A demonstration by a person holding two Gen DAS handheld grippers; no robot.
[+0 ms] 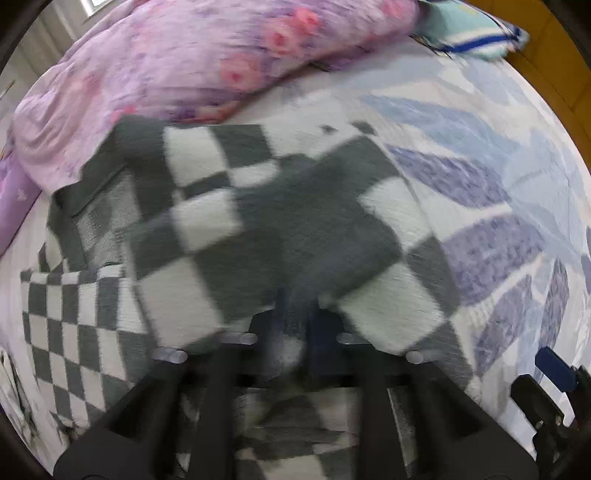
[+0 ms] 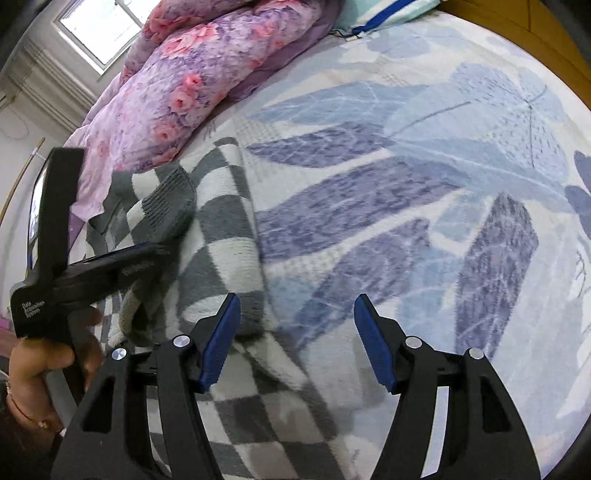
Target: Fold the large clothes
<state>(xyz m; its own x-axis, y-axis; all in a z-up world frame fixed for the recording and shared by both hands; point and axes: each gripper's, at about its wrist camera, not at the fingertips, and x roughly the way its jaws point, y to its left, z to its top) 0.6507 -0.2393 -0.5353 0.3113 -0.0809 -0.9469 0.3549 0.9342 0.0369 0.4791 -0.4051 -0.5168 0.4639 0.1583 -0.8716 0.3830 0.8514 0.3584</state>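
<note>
A grey-and-white checkered knit sweater (image 1: 258, 229) lies on the bed, partly folded. My left gripper (image 1: 295, 325) is shut on a fold of the sweater and holds it lifted. In the right wrist view the sweater (image 2: 221, 236) lies at left, with its ribbed grey cuff (image 2: 170, 206) draped over the left gripper (image 2: 147, 258). My right gripper (image 2: 295, 332) is open and empty, with blue pads (image 2: 221, 343), hovering over the sweater's right edge and the bedsheet.
The bedsheet (image 2: 406, 184) is white with blue and purple leaf prints. A pink-purple floral quilt (image 1: 184, 66) is piled at the back left, and a teal-and-blue pillow (image 1: 476, 33) lies at the back. A wooden bed frame (image 2: 517, 29) runs along the right.
</note>
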